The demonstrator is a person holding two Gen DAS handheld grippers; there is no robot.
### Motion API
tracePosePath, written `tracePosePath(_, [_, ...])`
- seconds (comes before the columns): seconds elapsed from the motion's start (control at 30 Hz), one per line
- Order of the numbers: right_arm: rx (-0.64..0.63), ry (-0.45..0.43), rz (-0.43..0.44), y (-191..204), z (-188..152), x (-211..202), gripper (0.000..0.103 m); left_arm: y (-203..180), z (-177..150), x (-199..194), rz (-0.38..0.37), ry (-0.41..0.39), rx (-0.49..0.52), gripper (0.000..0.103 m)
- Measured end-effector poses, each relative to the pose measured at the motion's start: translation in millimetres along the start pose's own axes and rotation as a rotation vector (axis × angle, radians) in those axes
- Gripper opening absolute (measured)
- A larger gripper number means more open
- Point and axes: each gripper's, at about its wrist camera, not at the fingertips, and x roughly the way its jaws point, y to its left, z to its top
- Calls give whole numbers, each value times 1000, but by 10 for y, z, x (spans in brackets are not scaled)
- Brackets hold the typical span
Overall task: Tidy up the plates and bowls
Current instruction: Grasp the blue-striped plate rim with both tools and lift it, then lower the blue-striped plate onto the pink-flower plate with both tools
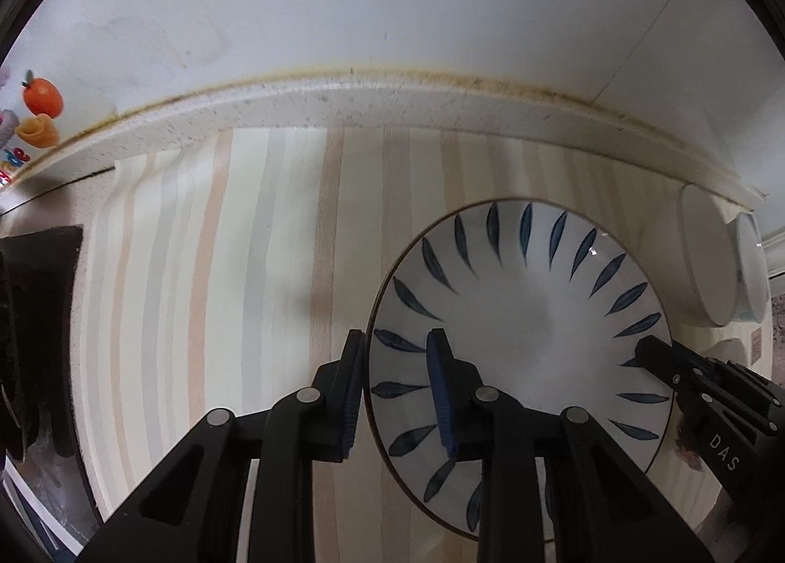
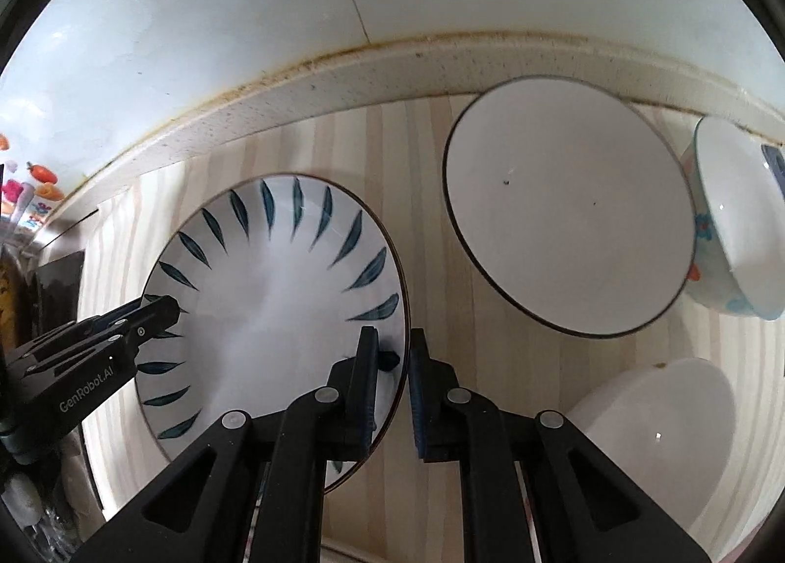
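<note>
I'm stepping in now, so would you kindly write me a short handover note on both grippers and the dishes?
Left gripper: open, straddling the left rim of the white plate with blue leaf pattern; not clamped.
Right gripper: nearly closed around the same plate's right rim; whether it grips firmly is unclear.
The plate sits on the striped wooden counter.
To its right: a plain white plate with dark rim, a white bowl with floral outside, and a plain white bowl, all separate.
Done: nothing stacked yet.
Left: lift the leaf plate, group plates together, and gather the bowls.
</note>
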Motion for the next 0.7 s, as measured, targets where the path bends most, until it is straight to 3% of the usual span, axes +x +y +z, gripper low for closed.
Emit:
tracePosePath(0.43, [-53,-89,85,-118,-363,-933,13,-118,-354,-968,-27,-125,6,23])
tracePosePath(0.7, [-113,-120,132,-239,-888,-1477,13,-211,-927,-1385,-32,-157,-14,23])
